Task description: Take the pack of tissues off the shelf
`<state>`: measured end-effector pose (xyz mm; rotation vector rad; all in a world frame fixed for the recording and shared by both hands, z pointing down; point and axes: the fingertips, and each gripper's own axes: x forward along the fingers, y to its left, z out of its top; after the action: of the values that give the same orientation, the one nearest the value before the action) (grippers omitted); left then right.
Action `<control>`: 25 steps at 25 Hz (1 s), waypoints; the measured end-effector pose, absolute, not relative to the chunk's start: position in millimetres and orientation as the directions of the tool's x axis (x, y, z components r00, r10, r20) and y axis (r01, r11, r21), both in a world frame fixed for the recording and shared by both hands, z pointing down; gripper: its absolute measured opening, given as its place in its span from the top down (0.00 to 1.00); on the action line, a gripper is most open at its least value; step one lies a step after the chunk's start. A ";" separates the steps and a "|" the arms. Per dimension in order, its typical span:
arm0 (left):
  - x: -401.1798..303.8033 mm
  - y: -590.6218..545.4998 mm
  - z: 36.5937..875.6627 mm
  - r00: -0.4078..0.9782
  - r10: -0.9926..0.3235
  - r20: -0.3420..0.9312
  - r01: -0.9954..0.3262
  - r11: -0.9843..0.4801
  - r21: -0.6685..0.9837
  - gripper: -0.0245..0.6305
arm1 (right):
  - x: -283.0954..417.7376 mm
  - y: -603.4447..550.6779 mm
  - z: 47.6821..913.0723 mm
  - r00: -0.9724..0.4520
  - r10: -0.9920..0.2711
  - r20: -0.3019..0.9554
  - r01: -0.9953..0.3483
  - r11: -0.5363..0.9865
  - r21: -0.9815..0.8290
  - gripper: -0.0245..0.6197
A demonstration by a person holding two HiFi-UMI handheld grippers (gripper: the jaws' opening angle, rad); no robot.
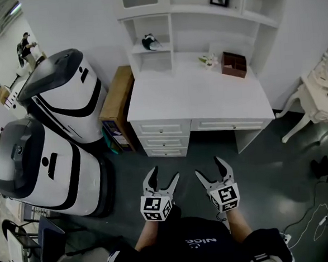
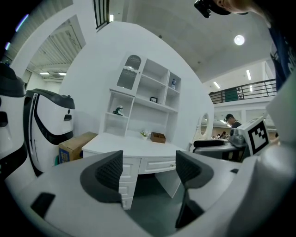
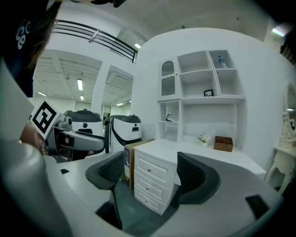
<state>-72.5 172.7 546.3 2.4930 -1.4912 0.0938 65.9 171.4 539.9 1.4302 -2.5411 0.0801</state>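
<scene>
1. The person stands on the dark floor facing a white desk surface (image 1: 195, 94) with shelving built up along its back.
2. The left gripper (image 1: 164, 175) is held low, well short of the surface; its jaws are spread with nothing between them.
3. The right gripper (image 1: 209, 168) hangs just beside it, jaws likewise wide apart and empty.
4. The pack of tissues (image 1: 151, 42), dark and white, sits in the small left shelf (image 1: 154, 51) above the surface, well apart from both grippers.
5. On the surface, near the back, a small flowering plant (image 1: 206, 59) stands just beside a brown wooden box (image 1: 233, 64).
6. A cardboard box (image 1: 117, 100) leans against the desk's left side, and two white-and-black machines (image 1: 66, 89) stand beyond it.
</scene>
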 end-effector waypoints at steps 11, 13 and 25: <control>-106.9 53.4 533.2 0.552 -0.816 0.170 -0.834 -0.537 0.129 0.42 | 25.4 61.9 541.1 -0.432 -0.872 0.231 -0.887 0.457 0.066 0.43; -114.9 38.7 535.1 0.556 -0.812 0.179 -0.831 -0.542 0.123 0.42 | 17.1 48.0 543.1 -0.428 -0.874 0.231 -0.890 0.452 0.060 0.43; -137.0 -7.4 547.2 0.556 -0.802 0.217 -0.831 -0.540 0.136 0.42 | -5.0 -4.4 555.3 -0.411 -0.871 0.268 -0.907 0.421 -0.020 0.44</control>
<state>-137.0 -7.4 547.2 2.5690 -1.3695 0.1896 -5.0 -4.4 555.3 1.5641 -2.4590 0.2387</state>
